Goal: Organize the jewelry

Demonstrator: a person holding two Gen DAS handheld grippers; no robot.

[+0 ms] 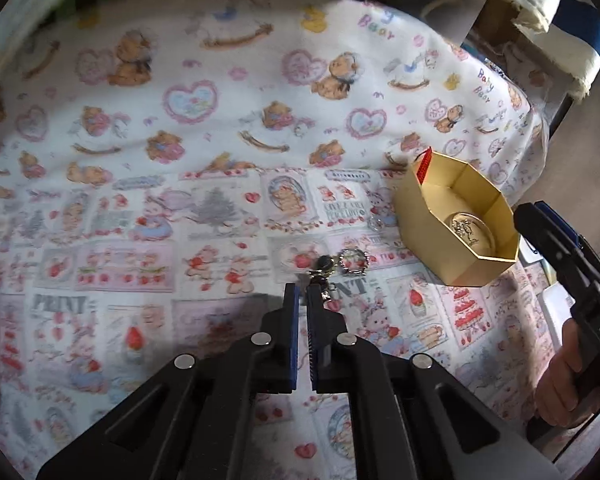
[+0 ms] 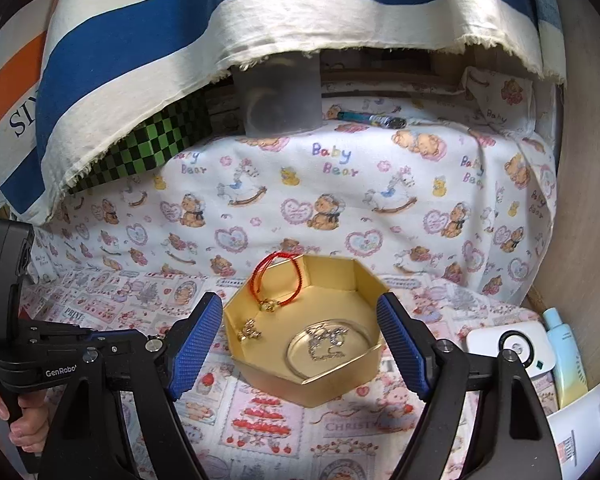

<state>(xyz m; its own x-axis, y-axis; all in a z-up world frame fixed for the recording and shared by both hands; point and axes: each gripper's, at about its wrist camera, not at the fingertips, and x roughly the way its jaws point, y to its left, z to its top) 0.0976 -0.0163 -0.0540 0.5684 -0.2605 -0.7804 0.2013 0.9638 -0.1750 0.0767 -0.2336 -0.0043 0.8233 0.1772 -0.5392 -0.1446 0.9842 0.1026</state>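
Note:
A gold octagonal box (image 2: 268, 372) stands on the printed cloth; it also shows at the right of the left wrist view (image 1: 428, 236). Inside are a red cord bracelet (image 2: 278, 276) draped over the far rim, a small gold piece (image 2: 250, 330) and a silver chain (image 2: 328, 342) on a round dish. My right gripper (image 2: 300, 348) is open, its fingers either side of the box. My left gripper (image 1: 303, 300) is nearly shut, jaws a narrow gap apart, just short of a dark-beaded pendant (image 1: 323, 266) and a silver ring-shaped piece (image 1: 354, 262) on the cloth. Whether it grips anything is unclear.
A small clear ring (image 1: 376, 224) lies near the box's left side. A striped blue and white cloth (image 2: 220, 40) hangs at the back over a grey container (image 2: 280, 100). A pen (image 2: 368, 118) lies behind. A white device (image 2: 508, 344) and bottle (image 2: 564, 356) sit at the right.

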